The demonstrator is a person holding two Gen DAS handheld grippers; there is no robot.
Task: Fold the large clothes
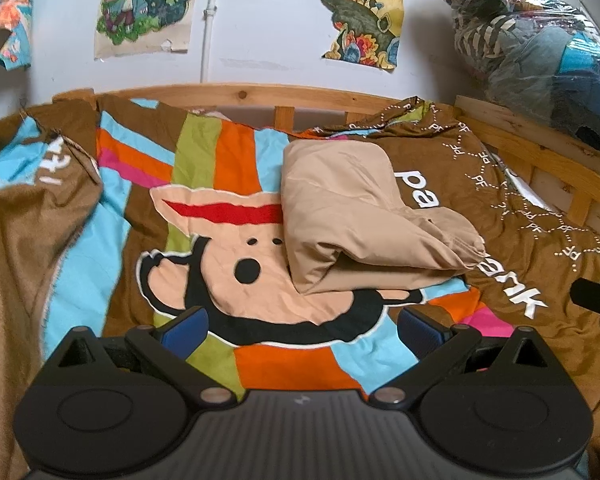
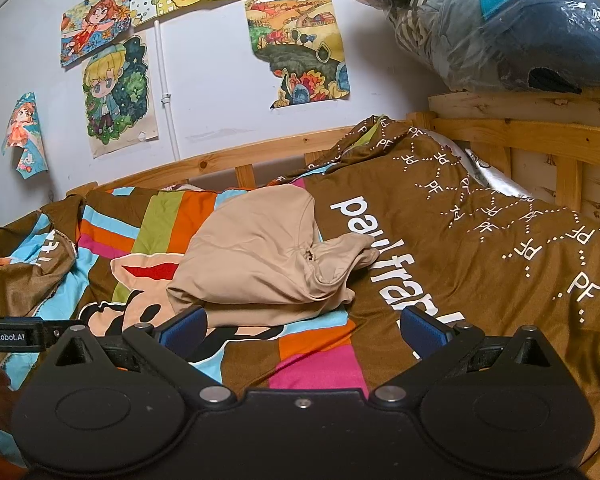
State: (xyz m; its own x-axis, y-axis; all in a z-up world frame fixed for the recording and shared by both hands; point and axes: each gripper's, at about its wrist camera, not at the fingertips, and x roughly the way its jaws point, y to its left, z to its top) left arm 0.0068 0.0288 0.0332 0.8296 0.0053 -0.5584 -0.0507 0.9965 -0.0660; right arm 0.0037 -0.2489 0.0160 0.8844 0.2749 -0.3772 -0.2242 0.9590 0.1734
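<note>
The tan garment [image 1: 364, 220] lies folded in a bundle at centre frame in both views, resting on the bed's patterned cover [image 1: 260, 364]. In the left wrist view it overlaps the right side of the monkey face [image 1: 236, 264] printed on the cover. In the right wrist view the garment [image 2: 260, 256] sits just left of the white lettering [image 2: 384, 256].

The left gripper [image 1: 302, 330] is open, holds nothing, and is clear of the garment at lower frame. The right gripper [image 2: 302, 330] is likewise open and empty.

A wooden rail [image 2: 236, 156] borders the bed. Drawings [image 2: 116, 96] hang on the wall. A plastic bag [image 2: 512, 28] sits at upper right.
</note>
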